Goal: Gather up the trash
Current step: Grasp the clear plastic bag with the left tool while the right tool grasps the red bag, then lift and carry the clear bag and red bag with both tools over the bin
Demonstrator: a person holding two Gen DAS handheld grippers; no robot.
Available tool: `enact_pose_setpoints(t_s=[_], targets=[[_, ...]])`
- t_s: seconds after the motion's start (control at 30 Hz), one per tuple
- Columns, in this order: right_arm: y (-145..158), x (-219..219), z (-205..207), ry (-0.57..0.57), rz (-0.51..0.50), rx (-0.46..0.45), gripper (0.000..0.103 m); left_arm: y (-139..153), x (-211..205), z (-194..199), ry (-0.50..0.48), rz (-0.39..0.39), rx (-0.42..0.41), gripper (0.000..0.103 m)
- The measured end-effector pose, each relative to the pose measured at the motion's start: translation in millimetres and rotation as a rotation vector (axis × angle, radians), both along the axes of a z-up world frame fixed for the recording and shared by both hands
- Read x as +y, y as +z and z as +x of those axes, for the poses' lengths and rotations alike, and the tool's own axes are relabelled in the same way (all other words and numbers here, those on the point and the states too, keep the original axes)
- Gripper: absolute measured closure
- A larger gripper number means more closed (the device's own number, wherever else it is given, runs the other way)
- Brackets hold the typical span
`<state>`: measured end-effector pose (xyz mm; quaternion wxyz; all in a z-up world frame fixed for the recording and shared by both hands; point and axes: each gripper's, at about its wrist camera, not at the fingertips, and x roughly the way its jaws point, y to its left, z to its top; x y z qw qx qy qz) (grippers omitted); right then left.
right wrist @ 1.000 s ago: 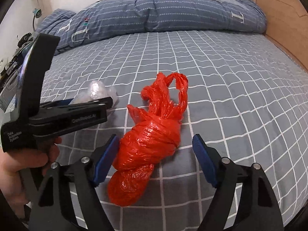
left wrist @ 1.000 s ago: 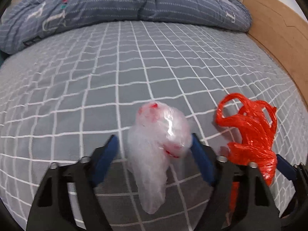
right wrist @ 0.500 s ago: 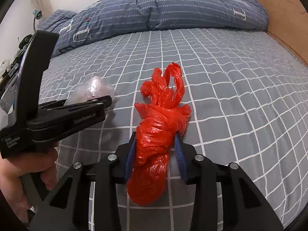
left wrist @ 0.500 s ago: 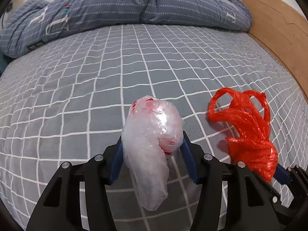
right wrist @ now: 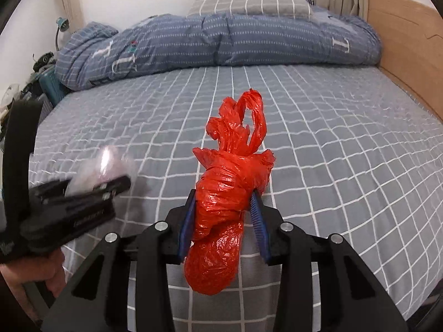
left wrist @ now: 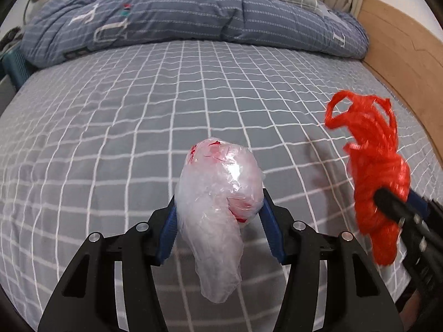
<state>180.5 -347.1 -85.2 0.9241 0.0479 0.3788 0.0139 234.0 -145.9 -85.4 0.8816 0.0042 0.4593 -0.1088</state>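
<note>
My left gripper [left wrist: 218, 215] is shut on a crumpled clear plastic bag [left wrist: 218, 191] with red marks and holds it above the grey checked bed sheet [left wrist: 138, 127]. My right gripper [right wrist: 224, 215] is shut on a knotted red plastic bag [right wrist: 224, 193], also lifted off the sheet. The red bag also shows in the left wrist view [left wrist: 379, 171], at the right, held by the right gripper. The clear bag shows blurred in the right wrist view [right wrist: 105, 166], at the left, in the left gripper.
A rolled blue quilt [right wrist: 221, 38] and a grey checked pillow [right wrist: 249, 0] lie at the head of the bed. A wooden bed frame [right wrist: 409, 44] runs along the right side. Clutter and a blue box [right wrist: 49, 88] stand off the left edge.
Both grippers closed on their bags a second ago and have since lifted them off the sheet. The bed now looks farther below both bags.
</note>
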Motion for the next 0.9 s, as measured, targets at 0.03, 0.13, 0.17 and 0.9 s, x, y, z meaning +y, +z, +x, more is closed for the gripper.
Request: enact_pose_setpoints(t_s=[0.03,0.13,0.17,0.9], targets=[[4,1,-3,0.004,-0.001,-0.007,0.067,3,4,-7,0.008,-0.009,0.002,0.049],[13,4,-13,0.016,-0.007,-0.026,0.067,10,16,-25,0.033,-0.042,0.008,0.049],[16,6,-16,0.02,-0.009,-0.029,0.067,12,19,-30,0.039,-0.049,0.008,0.049],[80,40,-106,0.061,0.003,-0.043,0.067,84,74,-139,0.095,-0.044,-0.055,0.049]])
